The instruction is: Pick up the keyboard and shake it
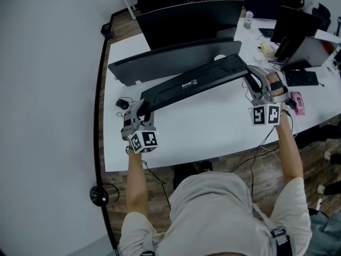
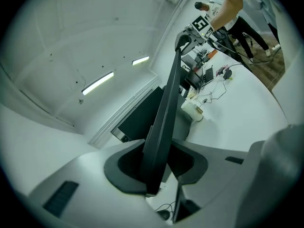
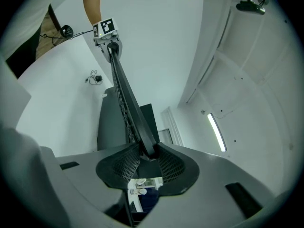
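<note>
- Jaws of my left gripper (image 1: 143, 111) and right gripper (image 1: 256, 83) each clamp one end of the long black plastic keyboard (image 1: 197, 81).
- Its long axis runs hand to hand above the white bench (image 1: 213, 132), left end nearer me; both must shake together, I judge.

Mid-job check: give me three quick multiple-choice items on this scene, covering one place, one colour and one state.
1. Where is the keyboard? A flat on the desk; B held up between both grippers; C on the floor.
2. Its colour? A white; B black; C red.
3. Jaws of the left gripper? A open, empty; B shut, empty; C shut on the keyboard's end.
Key: B, the right gripper and the left clamp its ends, clear of the desk; B, its body is black; C, its own view shows the edge pinched.
</note>
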